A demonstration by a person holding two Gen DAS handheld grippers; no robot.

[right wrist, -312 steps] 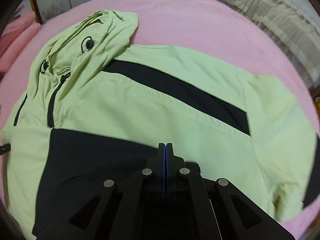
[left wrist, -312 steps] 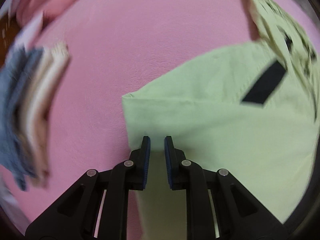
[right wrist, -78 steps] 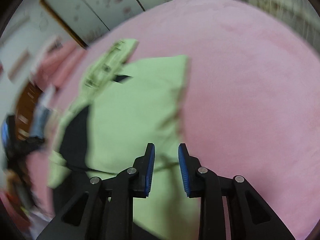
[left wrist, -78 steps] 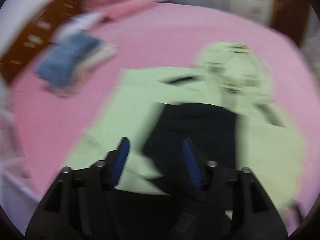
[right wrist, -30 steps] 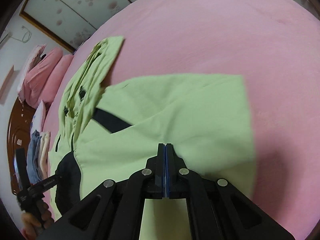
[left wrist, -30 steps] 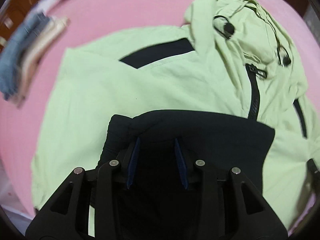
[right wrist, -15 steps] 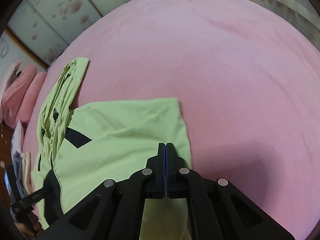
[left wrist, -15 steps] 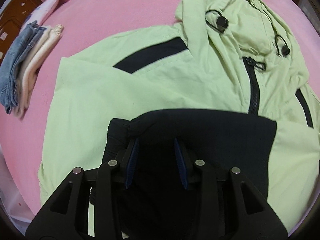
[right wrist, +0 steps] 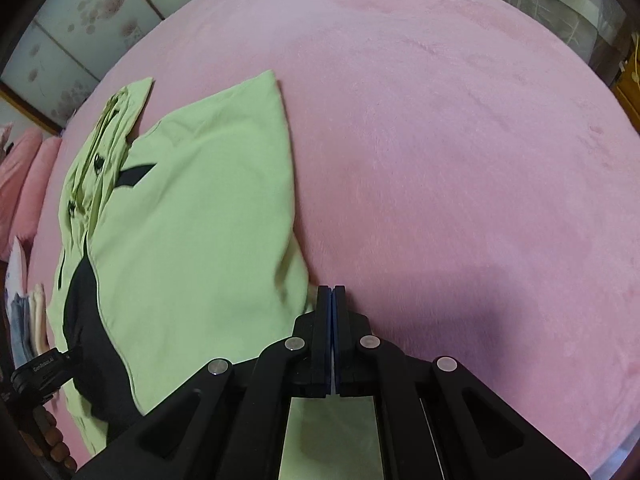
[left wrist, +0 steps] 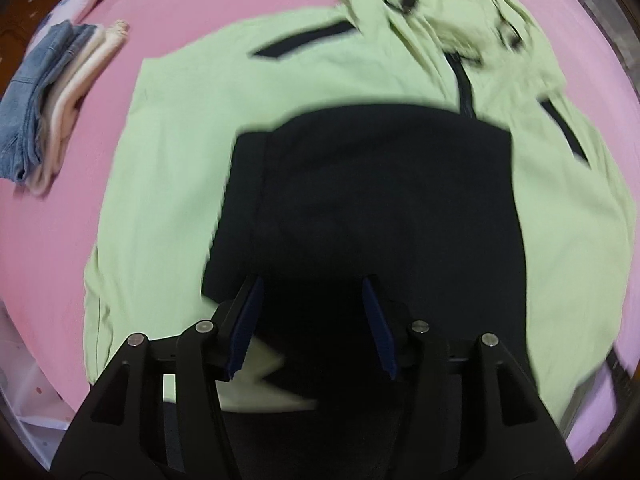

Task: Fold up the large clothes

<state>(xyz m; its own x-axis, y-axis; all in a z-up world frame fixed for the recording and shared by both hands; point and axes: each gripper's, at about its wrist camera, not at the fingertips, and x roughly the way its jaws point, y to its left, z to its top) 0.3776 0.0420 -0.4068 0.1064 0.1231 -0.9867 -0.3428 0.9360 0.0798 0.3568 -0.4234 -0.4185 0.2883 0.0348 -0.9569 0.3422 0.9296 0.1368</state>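
A light green hooded jacket with a black lower panel lies face up on the pink bed, hood at the far end. A black sleeve lies folded along the panel's left side. My left gripper hovers over the black panel; its jaws are opening and the pads press on nothing. In the right wrist view the jacket fills the left. My right gripper is shut, tips at the jacket's near right edge; whether cloth is pinched is hidden.
A stack of folded clothes, blue denim and cream, sits left of the jacket. Pink pillows and wardrobe doors lie beyond. A hand holds the other gripper at the lower left. Bare pink bed spreads to the right.
The left jaws have widened and the black sleeve bunched between them now lies flat. The right gripper, still shut, has slid from over the green cloth to its right edge.
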